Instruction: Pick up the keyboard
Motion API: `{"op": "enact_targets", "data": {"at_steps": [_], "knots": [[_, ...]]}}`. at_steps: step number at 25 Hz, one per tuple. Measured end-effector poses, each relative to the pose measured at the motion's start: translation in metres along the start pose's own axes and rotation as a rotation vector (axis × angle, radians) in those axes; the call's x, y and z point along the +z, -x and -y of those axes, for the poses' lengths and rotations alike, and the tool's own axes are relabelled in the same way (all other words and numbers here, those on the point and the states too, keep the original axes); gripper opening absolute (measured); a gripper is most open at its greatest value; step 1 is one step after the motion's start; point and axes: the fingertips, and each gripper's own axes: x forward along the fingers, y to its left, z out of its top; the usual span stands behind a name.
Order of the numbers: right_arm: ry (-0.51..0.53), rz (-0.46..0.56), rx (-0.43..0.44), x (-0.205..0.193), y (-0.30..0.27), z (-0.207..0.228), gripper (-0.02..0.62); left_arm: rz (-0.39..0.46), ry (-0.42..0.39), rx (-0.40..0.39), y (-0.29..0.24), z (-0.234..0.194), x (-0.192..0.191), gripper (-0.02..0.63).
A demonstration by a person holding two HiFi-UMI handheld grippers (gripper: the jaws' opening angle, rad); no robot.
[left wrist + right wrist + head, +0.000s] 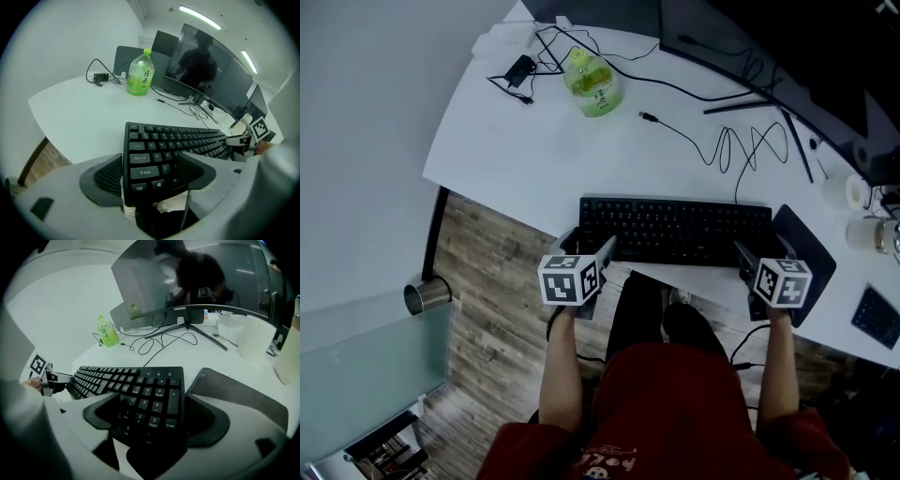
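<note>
Keyboard [675, 230] lies flat on the white table [516, 159], along the near edge, not yet lifted. Its two short ends sit inside the two grippers.

Step in hand: approach done, pre-grasp. No squeeze so far.

Left gripper [150, 171]: jaws spread wide, holding nothing. The Ctrl/Shift corner of the keyboard sits between them. One pad stands just off the keyboard's left edge, the other hangs over the keys. Neither appears to press.

Right gripper [154, 416]: same state, jaws wide apart and empty-handed. The number-pad end sits between the pads. A dark mouse mat [234, 390] lies just outside its right jaw, close to the keyboard's end.

Well beyond both grippers: monitor [769, 47], loose cables, green bottle [592, 82]. None is in the way.

Next move, judged: close both grippers together on the ends, then raise them evenly so the board stays level. The right jaw should stay off the mat's edge. The keyboard's cable runs away across the table and needs slack on the lift.
</note>
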Motion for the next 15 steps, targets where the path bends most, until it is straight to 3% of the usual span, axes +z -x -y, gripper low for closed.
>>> {"op": "enact_targets", "data": {"at_steps": [5, 15], "knots": [[-0.014, -0.022, -0.009, 0.0004, -0.0013, 0.0024, 0.402, -0.040, -0.022, -0.027, -0.0060, -0.0003, 0.0029, 0.348], [-0.029, 0.000, -0.020, 0.0011, 0.0017, 0.0074, 0.400, -0.035, -0.029, -0.012, -0.0070, -0.0003, 0.0054, 0.348]]}}
